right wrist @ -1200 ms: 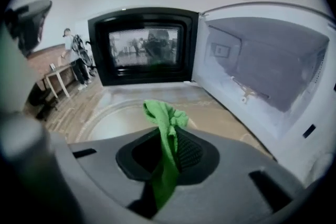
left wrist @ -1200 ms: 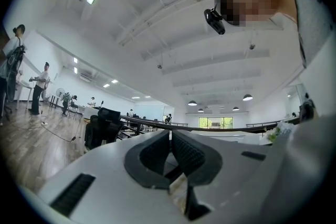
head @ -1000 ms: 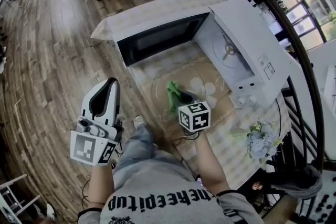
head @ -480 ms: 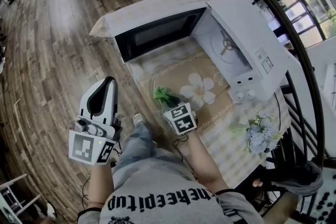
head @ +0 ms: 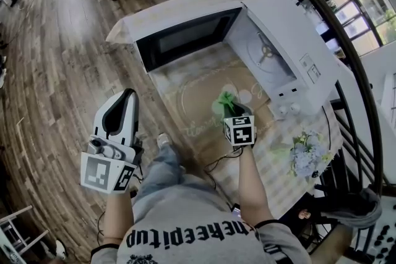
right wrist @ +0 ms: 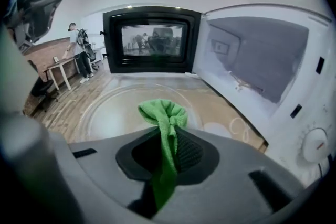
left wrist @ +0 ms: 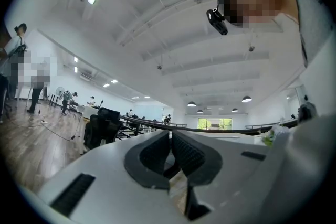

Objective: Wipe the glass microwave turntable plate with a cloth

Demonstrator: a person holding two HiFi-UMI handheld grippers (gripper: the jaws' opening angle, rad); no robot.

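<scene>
- Microwave [head: 272, 40]: set at the far edge of the counter [head: 291, 176], door swung open.
- Glass turntable plate [head: 198, 105]: laid flat on the counter, just in front of the open door.
- Right tool [head: 229, 109]: the nearer one, held over the plate's right part and pinched on a green cloth [head: 224, 102]. Most of the plate is judged to lie to its left.
- Left tool [head: 120, 111]: pressed together with nothing between, held beyond the counter's left edge, well apart from the plate.

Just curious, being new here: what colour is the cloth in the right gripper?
Bright green. The cloth shows best in the right gripper view.
</scene>
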